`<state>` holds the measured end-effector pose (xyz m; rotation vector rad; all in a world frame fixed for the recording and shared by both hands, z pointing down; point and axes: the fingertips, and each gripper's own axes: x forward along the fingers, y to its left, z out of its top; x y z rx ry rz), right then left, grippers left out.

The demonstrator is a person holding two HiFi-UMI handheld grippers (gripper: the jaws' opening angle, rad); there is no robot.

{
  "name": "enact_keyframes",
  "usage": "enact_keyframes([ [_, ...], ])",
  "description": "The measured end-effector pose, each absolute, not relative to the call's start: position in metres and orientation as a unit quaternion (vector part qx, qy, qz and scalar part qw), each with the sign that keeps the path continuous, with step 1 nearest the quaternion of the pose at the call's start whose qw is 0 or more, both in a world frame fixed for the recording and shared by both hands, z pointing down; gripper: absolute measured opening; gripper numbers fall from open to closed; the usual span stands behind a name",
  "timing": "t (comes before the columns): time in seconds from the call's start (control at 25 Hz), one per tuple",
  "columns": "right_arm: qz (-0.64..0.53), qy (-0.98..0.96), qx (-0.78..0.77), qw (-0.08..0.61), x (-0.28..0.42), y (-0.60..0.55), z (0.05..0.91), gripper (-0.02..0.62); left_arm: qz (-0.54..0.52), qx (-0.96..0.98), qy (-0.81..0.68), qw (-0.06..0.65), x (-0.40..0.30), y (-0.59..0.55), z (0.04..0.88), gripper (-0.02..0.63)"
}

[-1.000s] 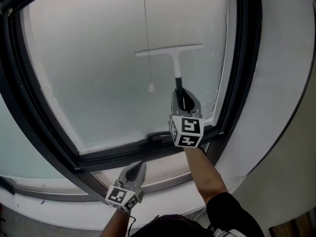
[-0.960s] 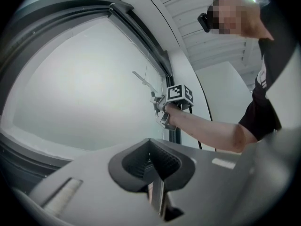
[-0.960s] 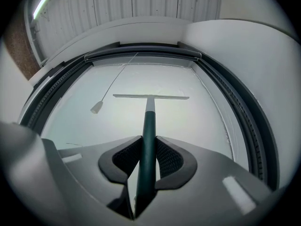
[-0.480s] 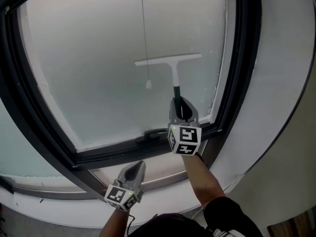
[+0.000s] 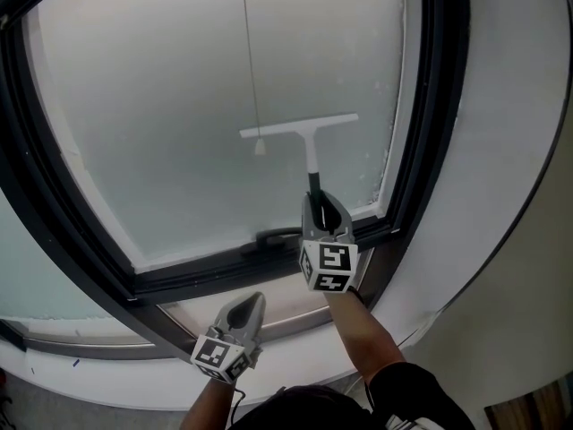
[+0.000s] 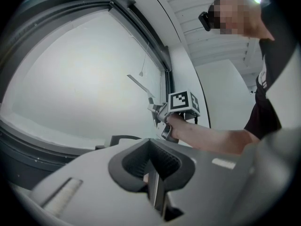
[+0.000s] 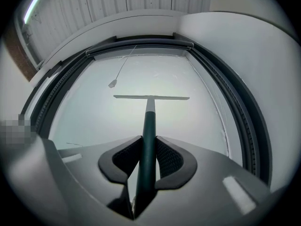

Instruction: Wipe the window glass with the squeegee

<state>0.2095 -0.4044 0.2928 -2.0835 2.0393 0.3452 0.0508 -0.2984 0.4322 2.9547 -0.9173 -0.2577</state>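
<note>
The squeegee (image 5: 304, 134) has a white T-shaped head and a dark green handle; its blade lies flat against the frosted window glass (image 5: 161, 106), low on the pane's right half. My right gripper (image 5: 323, 211) is shut on the handle just below the head. In the right gripper view the squeegee (image 7: 149, 108) runs straight up from between the jaws of the right gripper (image 7: 146, 160) to the window glass (image 7: 94, 117). My left gripper (image 5: 245, 313) hangs below the window, shut with nothing in it. In the left gripper view the left gripper (image 6: 153, 171) faces the pane, with the squeegee (image 6: 140, 85) ahead.
A thick black window frame (image 5: 439, 97) borders the pane, with a black latch handle (image 5: 276, 236) on the bottom rail. A thin blind cord (image 5: 252, 70) with a small white weight hangs in front of the glass, left of the squeegee. A white curved wall (image 5: 510, 133) stands at the right.
My right gripper has drawn the squeegee down the glass, towards the bottom rail. The left gripper has stayed where it was.
</note>
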Motion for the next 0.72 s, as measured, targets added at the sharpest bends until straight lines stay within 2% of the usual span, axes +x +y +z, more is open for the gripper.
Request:
enact_keyframes([
  [0.72,0.092,0.696,-0.708,0.074,0.208,-0.394,0.344,0.095,-0.086,0.951,-0.296,0.023,0.064,-0.294,0.432,-0.002],
])
